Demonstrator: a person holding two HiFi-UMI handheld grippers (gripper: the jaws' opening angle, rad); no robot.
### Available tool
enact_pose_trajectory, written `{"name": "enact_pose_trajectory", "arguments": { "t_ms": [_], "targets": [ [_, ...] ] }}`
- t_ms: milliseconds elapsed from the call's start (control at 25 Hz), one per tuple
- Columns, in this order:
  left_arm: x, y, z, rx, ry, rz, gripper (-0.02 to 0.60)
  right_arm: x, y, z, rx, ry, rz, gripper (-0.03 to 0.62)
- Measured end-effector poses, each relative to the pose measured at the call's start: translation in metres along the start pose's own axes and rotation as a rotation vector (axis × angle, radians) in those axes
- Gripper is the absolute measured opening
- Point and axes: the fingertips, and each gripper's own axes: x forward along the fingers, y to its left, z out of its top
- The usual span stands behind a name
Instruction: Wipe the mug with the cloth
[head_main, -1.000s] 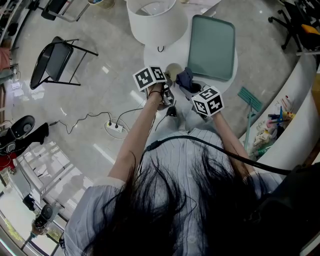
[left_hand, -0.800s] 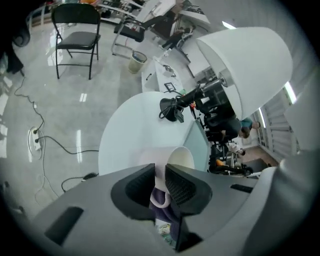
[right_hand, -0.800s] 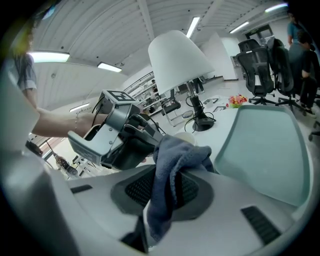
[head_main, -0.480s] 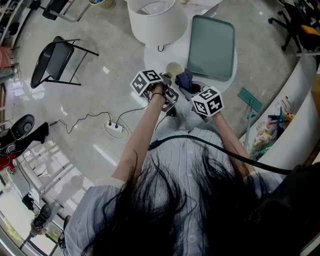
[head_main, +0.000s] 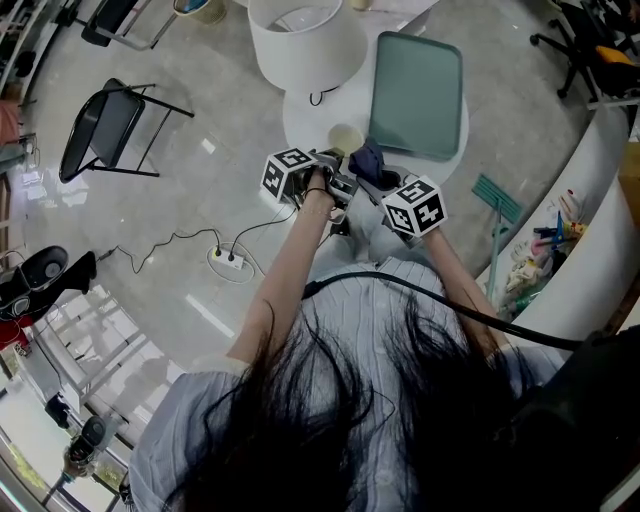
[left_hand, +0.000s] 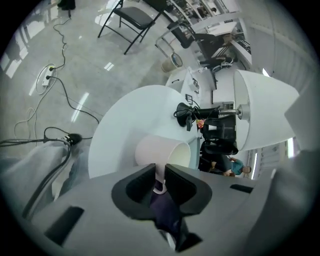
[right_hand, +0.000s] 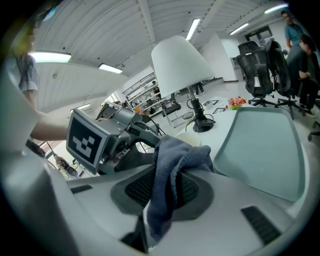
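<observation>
Wipe step: left gripper (left_hand: 160, 173) pinched tight on mug (left_hand: 162, 151) handle, right gripper (right_hand: 167, 186) clamping cloth (right_hand: 175, 155) — next, prob., press cloth to mug wall & rub.

The place reads as an open-plan office or lab workspace. Long strip lights (right_hand: 192, 29) run along a ribbed ceiling, and black swivel office chairs (right_hand: 255, 60) stand beside white desks, with shelving racks (right_hand: 142, 85) further back. The polished grey floor (head_main: 180, 200) has a power strip (head_main: 229, 260) and loose cables lying on it, and a black folding chair (head_main: 105, 125) stands nearby. A round white tabletop (head_main: 298, 125) carries a white-shaded lamp (head_main: 305, 40) and a green tray (head_main: 415, 95). A curved white counter (head_main: 600, 220) to the side holds coloured pens (head_main: 555, 235).
</observation>
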Motion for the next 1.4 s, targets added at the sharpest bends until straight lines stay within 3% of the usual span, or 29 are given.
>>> {"name": "enact_pose_trajectory", "arguments": {
  "t_ms": [200,320,480,720,1120,1240,1400],
  "targets": [
    [0.003,-0.001,-0.009,-0.15,0.028,-0.054,0.055,-0.005,0.002,-0.002,0.009,-0.011,-0.006,0.086],
    [0.001,-0.001,-0.008,-0.097,0.046,-0.052,0.055,-0.008,0.003,0.0,0.015,-0.022,-0.015,0.086],
    [-0.009,-0.01,-0.003,0.131,0.075,-0.065,0.055,-0.01,0.002,0.003,0.02,-0.039,-0.032,0.086],
    [-0.031,-0.021,-0.001,0.617,0.071,-0.045,0.055,-0.017,0.004,0.009,0.024,-0.074,-0.05,0.086],
    [-0.084,-0.04,-0.028,1.237,0.157,-0.234,0.055,-0.027,0.018,0.024,0.023,-0.15,-0.089,0.086],
    [-0.098,-0.036,-0.026,1.372,0.136,-0.221,0.055,-0.03,0.024,0.025,0.027,-0.166,-0.106,0.086],
    [-0.112,-0.034,-0.027,1.429,0.103,-0.218,0.055,-0.033,0.035,0.027,0.043,-0.199,-0.124,0.086]
  ]
}}
